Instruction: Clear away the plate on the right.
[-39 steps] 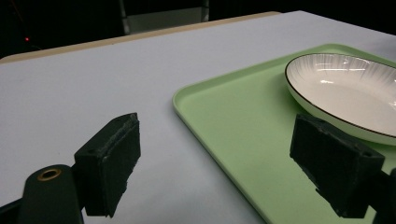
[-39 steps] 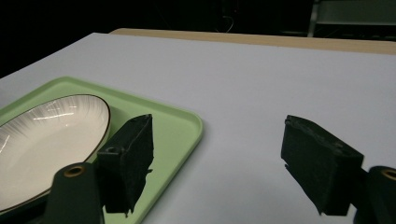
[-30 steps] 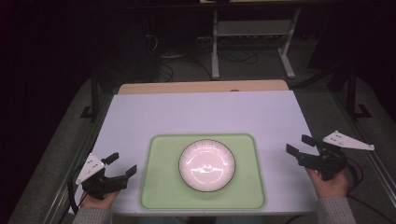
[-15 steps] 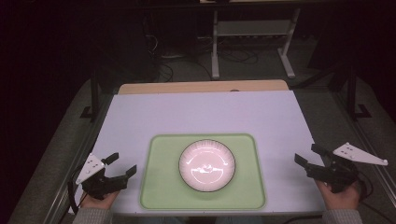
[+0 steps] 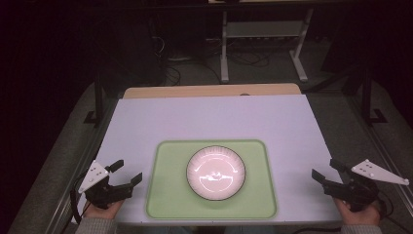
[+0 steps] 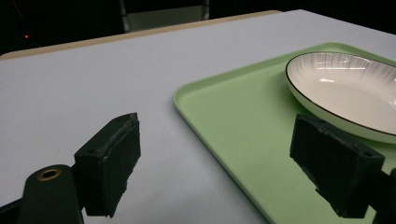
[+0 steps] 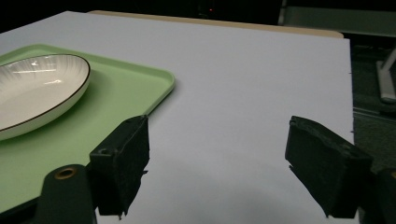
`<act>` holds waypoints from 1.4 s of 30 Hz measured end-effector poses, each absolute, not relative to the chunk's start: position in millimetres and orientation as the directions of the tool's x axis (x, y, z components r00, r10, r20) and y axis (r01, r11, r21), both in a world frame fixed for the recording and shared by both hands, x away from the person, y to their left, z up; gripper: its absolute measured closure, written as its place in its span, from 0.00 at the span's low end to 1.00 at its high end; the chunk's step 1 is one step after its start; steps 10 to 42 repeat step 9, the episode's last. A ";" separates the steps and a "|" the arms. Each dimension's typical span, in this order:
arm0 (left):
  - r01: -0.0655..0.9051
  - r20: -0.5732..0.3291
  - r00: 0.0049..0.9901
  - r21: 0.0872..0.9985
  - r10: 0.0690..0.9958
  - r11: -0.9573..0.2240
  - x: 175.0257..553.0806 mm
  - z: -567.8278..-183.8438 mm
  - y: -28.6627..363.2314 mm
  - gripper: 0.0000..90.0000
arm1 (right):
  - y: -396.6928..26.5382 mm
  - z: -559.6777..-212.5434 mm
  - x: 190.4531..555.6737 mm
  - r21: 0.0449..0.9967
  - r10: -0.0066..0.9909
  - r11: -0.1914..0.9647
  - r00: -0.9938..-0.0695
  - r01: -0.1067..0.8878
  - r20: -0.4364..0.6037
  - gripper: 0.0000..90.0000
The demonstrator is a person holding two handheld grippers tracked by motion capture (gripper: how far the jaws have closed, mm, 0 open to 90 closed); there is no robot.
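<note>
A white ribbed bowl (image 5: 216,172) with a dark rim sits in the middle of a pale green tray (image 5: 168,195) near the table's front edge. My left gripper (image 5: 127,171) hovers at the tray's left edge, open, with nothing between its jaws. In the left gripper view the tray (image 6: 243,130) and bowl (image 6: 345,88) lie ahead to the right. My right gripper (image 5: 327,169) is held near the table's right front corner, open and empty. In the right gripper view the tray (image 7: 116,98) and bowl (image 7: 37,88) lie to the left.
The white tabletop (image 5: 214,119) stretches bare behind the tray, with a wooden strip (image 5: 209,90) along its far edge. A metal stand (image 5: 265,41) is on the dark floor beyond the table. Table rails run along both sides.
My right gripper has drawn back toward the front right corner and a little outward. The left gripper, the tray and the bowl have stayed put.
</note>
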State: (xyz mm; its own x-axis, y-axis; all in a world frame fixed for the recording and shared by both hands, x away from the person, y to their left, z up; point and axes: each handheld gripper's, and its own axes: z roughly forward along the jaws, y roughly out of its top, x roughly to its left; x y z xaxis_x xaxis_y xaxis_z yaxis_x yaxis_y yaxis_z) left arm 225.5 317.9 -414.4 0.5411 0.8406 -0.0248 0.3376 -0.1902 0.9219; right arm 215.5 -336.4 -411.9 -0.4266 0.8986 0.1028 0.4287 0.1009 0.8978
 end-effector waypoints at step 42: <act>0.336 -0.027 0.537 0.924 0.843 -0.184 225.9 -414.0 321.5 0.18 | -334.2 -412.1 215.2 0.897 0.905 0.105 -0.414 0.429 0.093 0.23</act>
